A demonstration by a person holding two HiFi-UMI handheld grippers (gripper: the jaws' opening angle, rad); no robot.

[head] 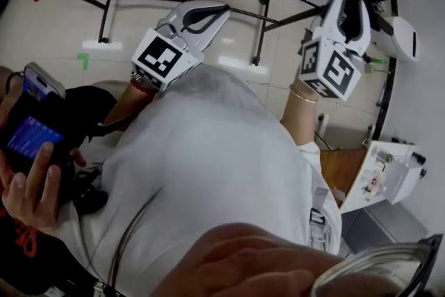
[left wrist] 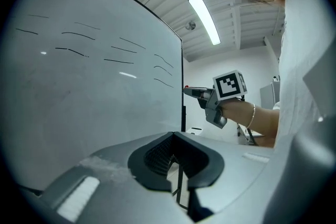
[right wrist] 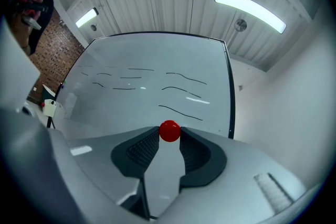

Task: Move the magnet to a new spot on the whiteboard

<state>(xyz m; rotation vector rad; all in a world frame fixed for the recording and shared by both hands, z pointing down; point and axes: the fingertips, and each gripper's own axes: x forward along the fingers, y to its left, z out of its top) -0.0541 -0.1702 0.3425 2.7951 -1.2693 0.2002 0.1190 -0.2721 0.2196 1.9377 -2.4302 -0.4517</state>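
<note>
Whiteboard: the large white glossy whiteboard with a thin black frame [right wrist: 147, 97] fills the middle of my right gripper view and the left half of my left gripper view. Short wavy black marker lines cross its upper half.

Shirt: my white shirt [head: 208, 163] takes up the centre and lower part of the head view.

Left gripper: my grey-and-white hand-held left gripper [left wrist: 173, 136] sits at the bottom centre of its own view. Its dark ribbed pads meet at the tips, with nothing between them. It is raised beside the board's face, at the upper middle of the head view.

Right gripper: my matching right gripper [right wrist: 169, 139] is at the bottom centre of its own view, clamped on the magnet. In the left gripper view it sits right of centre, with its tip at the board's right-hand black edge.

Phone: at the left edge of the head view, another person's hand [head: 31, 198] holds a dark smartphone with a blue screen [head: 28, 129].

Magnet: the small round glossy red magnet [right wrist: 169, 131] is pinched between my right gripper's pad tips. It sits just below the centre of that view, against the board's lower part. I cannot tell whether it touches the board.
</note>
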